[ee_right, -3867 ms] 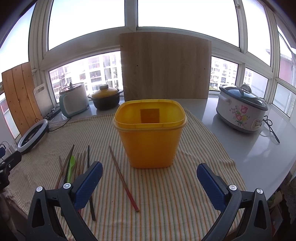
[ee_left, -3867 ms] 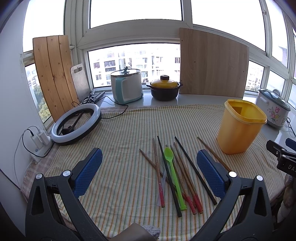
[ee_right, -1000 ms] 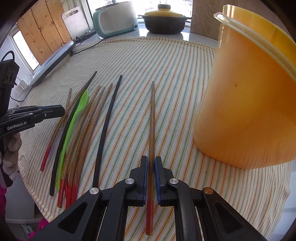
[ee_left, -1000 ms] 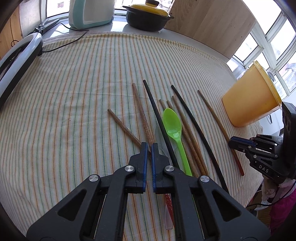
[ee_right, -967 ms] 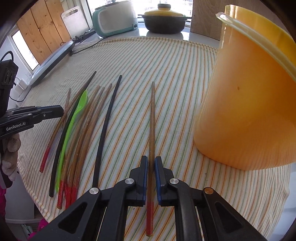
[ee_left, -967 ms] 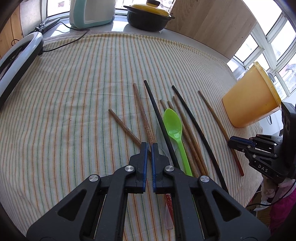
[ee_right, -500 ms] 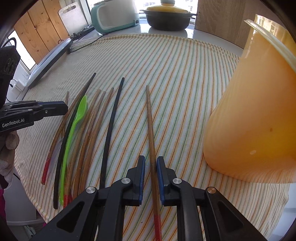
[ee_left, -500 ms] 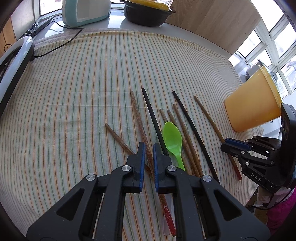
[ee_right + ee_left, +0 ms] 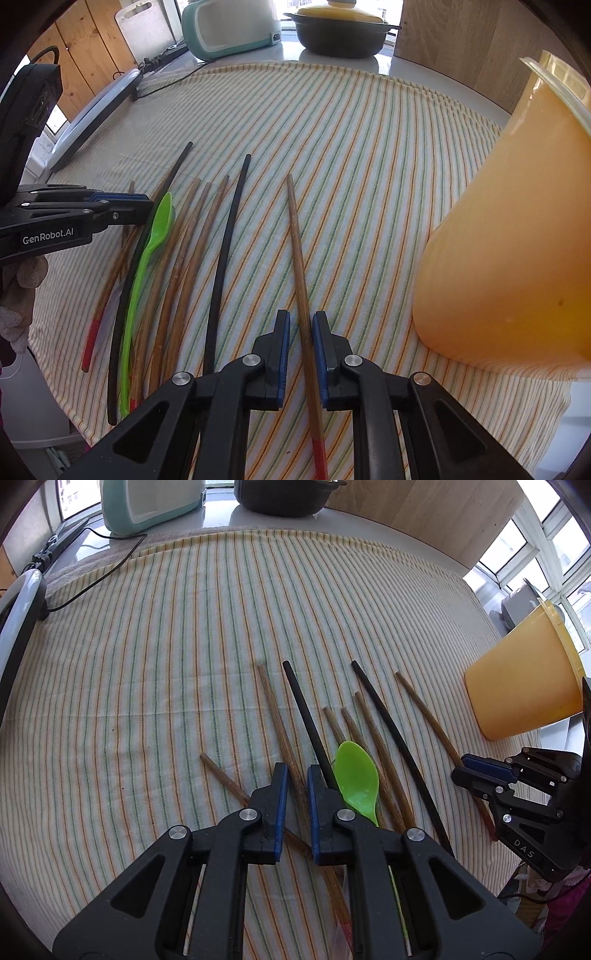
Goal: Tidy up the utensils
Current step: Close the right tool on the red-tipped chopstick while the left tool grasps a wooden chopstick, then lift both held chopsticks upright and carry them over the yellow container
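Several brown and black chopsticks and a green spoon [image 9: 356, 775] lie side by side on the striped cloth [image 9: 166, 664]. My left gripper [image 9: 295, 771] points steeply down, its jaws narrowly closed around a speckled brown chopstick [image 9: 273, 705] that still rests on the cloth. My right gripper [image 9: 300, 317] likewise holds the rightmost brown chopstick [image 9: 295, 236], red end toward me, flat on the cloth. The yellow bin [image 9: 517, 236] stands just right of it. Each gripper also shows in the other's view: right gripper [image 9: 460, 768], left gripper [image 9: 144, 210].
A ring light [image 9: 96, 107] lies at the cloth's left edge with a cable [image 9: 110, 568] running off it. A pale-teal appliance [image 9: 147, 502] and a black pot [image 9: 340, 33] stand on the sill behind. A gloved hand [image 9: 22, 280] holds the left gripper.
Both grippers dropped from wide open above the table onto the chopsticks. Over the last second both slid a little across the cloth, and each gap between the jaws widened slightly.
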Demonstrator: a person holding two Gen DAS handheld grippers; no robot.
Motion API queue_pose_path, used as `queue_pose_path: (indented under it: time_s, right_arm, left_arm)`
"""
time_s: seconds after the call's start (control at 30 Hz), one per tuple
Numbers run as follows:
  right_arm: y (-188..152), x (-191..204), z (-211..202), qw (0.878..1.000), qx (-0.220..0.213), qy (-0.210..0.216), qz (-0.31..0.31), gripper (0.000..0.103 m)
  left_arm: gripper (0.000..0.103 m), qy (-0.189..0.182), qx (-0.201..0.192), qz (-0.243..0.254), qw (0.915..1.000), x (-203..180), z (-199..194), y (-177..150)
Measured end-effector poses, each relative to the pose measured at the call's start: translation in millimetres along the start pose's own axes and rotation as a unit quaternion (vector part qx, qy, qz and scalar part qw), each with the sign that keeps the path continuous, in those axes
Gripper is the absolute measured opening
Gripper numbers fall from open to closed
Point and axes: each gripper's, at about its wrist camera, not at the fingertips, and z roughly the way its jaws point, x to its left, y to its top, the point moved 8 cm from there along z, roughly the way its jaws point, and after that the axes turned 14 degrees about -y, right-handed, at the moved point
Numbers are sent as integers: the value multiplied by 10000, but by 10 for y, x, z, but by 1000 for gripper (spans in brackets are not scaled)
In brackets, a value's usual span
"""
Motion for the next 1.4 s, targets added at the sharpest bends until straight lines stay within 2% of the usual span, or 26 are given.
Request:
queue_pose_path:
  time_s: [0.13,0.17,0.37,0.7,1.03,1.4]
  right_arm:
    - [30,28,-1,10000,-26,50,30,4]
    - [36,21,-5,9999,-20,119,102,4]
    - [55,-27,-156,9987,-217,333,332,4]
    - [88,-189,-655,9919,-896,562,696,4]
    - [155,-476,-1293,9751,-1815,710,1054,4]
    - [244,-1067,-1710,9534,-2432,626,1670,4]
  left_arm:
    - [6,-54,-131,-26,9999,9,-20,4]
    - [4,-77,-178,-56,9998,17,-42,-2]
    - [4,-147,-510,-57,9986,26,-293,-6]
    - [4,-360,-1214,128,9919,-272,-881,97]
    - [4,-617,-1902,629,9778,-793,-1459,318]
    - [4,-948,-2197,1006,9657,-1325,-1684,483]
